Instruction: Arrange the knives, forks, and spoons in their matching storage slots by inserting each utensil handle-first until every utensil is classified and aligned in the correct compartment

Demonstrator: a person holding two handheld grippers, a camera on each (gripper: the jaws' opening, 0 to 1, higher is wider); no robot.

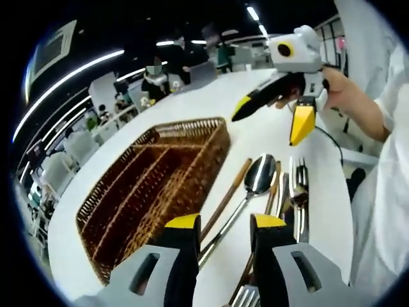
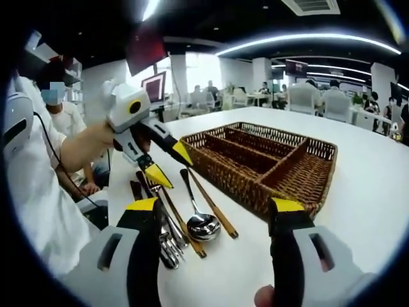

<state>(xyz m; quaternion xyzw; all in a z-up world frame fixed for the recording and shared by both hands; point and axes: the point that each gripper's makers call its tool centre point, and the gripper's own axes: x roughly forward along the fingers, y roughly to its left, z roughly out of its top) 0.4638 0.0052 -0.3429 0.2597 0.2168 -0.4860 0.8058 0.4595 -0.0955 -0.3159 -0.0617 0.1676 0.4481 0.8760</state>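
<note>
Several utensils lie side by side on the white table (image 1: 262, 96): a spoon (image 1: 259, 173), a fork (image 1: 299, 185) and wooden-handled pieces (image 1: 227, 198). The right gripper view has the spoon (image 2: 203, 225), forks (image 2: 167, 246) and a wooden handle (image 2: 214, 204). A brown wicker basket (image 1: 217, 137) with long compartments lies beside them, basket (image 2: 319, 150) empty in what I see. My left gripper (image 1: 227, 224) is open, hovering over the utensils' ends, left gripper (image 2: 169, 164). My right gripper (image 2: 215, 208) is open wide at the opposite end, right gripper (image 1: 271, 121), holding nothing.
A person's hand (image 1: 342, 86) holds the right gripper, and a sleeve and body (image 2: 32, 192) fill the left side. The table's edge (image 1: 64, 192) runs past the basket. People, chairs and desks stand far behind.
</note>
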